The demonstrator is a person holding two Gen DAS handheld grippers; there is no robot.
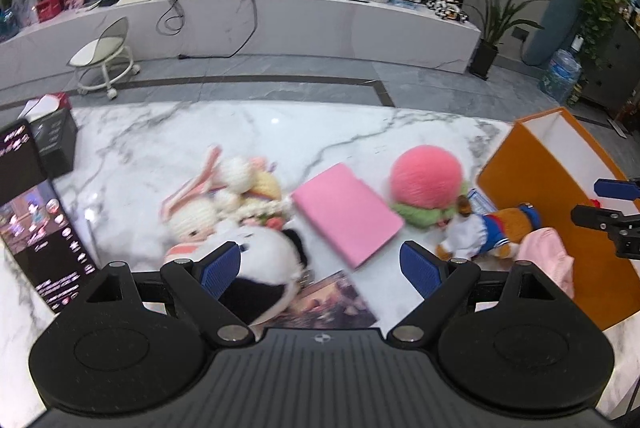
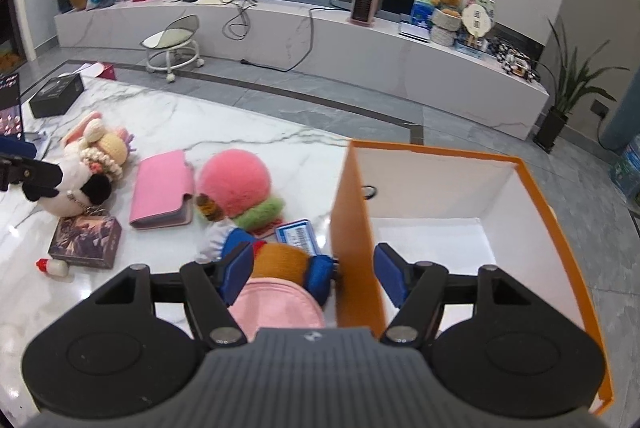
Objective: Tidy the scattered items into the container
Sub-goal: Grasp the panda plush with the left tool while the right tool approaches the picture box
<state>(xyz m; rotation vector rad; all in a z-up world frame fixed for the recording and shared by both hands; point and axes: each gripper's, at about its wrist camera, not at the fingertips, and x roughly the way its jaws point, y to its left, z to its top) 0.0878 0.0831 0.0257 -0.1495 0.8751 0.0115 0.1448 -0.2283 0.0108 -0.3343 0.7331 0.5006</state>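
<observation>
An orange box [image 2: 356, 228] with a white inside [image 1: 516, 172] stands on the marble table at the right. Scattered items lie left of it: a black-and-white plush [image 1: 268, 268] [image 2: 86, 194], a crocheted bunny doll [image 1: 224, 188] [image 2: 106, 148], a pink wallet [image 1: 346, 214] [image 2: 162, 190], a pink-and-green fuzzy toy [image 1: 426, 186] [image 2: 240, 184], a duck plush in blue [image 1: 496, 228] [image 2: 288, 260] and a pink cap [image 1: 546, 256] [image 2: 276, 308]. My left gripper [image 1: 320, 270] is open above the black-and-white plush. My right gripper [image 2: 314, 278] is open, straddling the box wall over the duck plush.
A small picture box [image 2: 86, 242] [image 1: 332, 300], a white bottle [image 2: 54, 267], a blue card [image 2: 298, 237], a black box [image 2: 56, 96] [image 1: 54, 142] and a dark display stand [image 1: 36, 224] are on the table. The table's far edge meets grey floor.
</observation>
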